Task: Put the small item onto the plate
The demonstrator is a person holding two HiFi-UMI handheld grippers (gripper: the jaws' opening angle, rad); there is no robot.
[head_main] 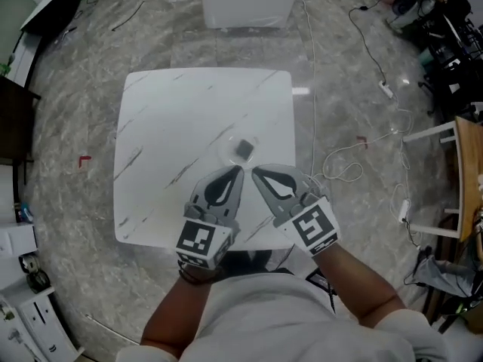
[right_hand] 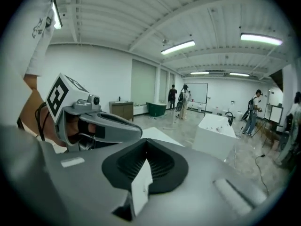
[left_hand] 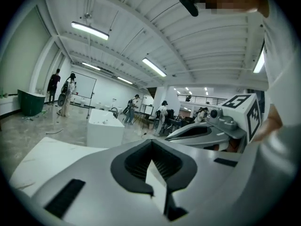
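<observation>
A small grey cube (head_main: 243, 149) lies on a clear glass plate (head_main: 225, 154) near the middle of the white marble table (head_main: 173, 119). My left gripper (head_main: 239, 170) points at the plate from the near side, its jaws together and empty. Beside it my right gripper (head_main: 255, 172) also has its jaws together with nothing between them. Both tips stop just short of the plate. In the left gripper view the left gripper (left_hand: 151, 142) is closed at its tip. The right gripper view shows the right gripper (right_hand: 146, 142) likewise closed. The cube is hidden in both gripper views.
A white box (head_main: 249, 0) stands on the floor beyond the table. Cables (head_main: 355, 168) trail over the floor to the right, near a wooden piece of furniture (head_main: 468, 179). Several people stand far off in the hall (left_hand: 63, 91).
</observation>
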